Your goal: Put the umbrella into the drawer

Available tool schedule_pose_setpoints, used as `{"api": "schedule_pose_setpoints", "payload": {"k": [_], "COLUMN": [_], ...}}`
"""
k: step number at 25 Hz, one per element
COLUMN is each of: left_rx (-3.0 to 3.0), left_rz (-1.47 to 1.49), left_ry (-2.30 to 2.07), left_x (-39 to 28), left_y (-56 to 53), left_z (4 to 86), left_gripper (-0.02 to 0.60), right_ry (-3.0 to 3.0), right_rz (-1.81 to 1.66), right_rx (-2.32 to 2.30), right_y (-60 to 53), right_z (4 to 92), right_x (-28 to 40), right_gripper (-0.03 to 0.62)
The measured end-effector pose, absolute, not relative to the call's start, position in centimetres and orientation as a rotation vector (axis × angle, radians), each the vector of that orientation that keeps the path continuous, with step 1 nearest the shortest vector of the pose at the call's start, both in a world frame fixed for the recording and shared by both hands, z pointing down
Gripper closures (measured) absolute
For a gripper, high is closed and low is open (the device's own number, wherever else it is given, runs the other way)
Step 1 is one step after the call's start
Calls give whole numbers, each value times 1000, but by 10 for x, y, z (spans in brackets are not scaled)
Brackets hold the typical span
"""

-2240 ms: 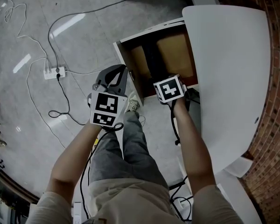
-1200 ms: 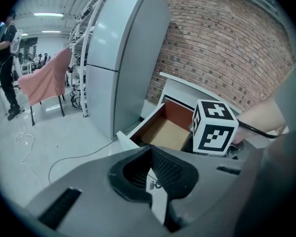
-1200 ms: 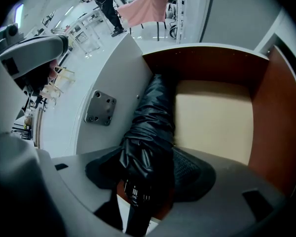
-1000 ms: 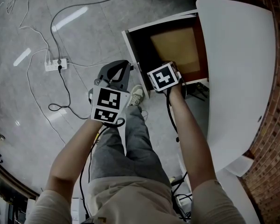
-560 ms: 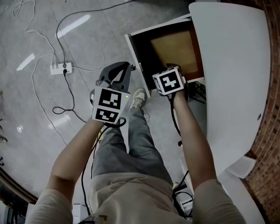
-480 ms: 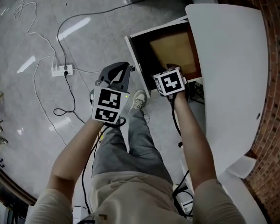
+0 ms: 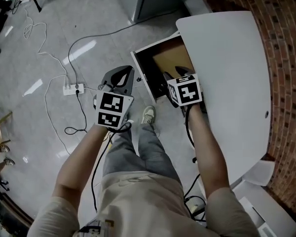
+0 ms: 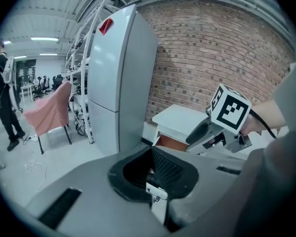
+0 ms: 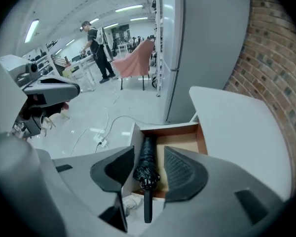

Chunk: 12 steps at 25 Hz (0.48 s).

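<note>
Placement looks done to me: the black folded umbrella [image 9: 147, 164] lies in the open drawer [image 9: 185, 129], along its left side against the white front panel, free of both tools. My right gripper [image 9: 149, 153] hangs above it, jaws spread though just now narrowing. The umbrella shows in the gap, but the pads do not touch it. My left gripper [image 8: 151, 152] is off to the left, tips pressed together on nothing. The handle end crosses the drawer's near wall, and I cannot tell whether it rests there. What remains, I judge, is checking that and perhaps sliding the drawer under the white table [image 9: 237, 122].
</note>
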<state>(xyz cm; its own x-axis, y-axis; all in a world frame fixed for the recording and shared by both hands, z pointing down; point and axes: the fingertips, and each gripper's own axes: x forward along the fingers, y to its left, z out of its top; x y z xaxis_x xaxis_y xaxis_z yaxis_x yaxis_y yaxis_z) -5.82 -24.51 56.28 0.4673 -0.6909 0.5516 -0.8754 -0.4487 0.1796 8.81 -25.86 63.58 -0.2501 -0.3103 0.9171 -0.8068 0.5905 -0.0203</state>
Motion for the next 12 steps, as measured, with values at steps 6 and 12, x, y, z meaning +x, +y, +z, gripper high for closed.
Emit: {"api": "schedule_pose_setpoints", "payload": {"k": [6,12], "left_rx": [2364,2467], "left_rz": [520,489], "left_ry": [-1366,-1437], "left_x": [-69,-74], "left_y": [-250,-246], "left_z": [481,399], "left_gripper": [574,574], "right_ry": [-1942,-2065], "right_rz": [571,460], "right_rx": [1086,1218], "right_y": [-267,-261], "right_z": [534,429], "right_x": [88,92], "right_gripper": [448,492]}}
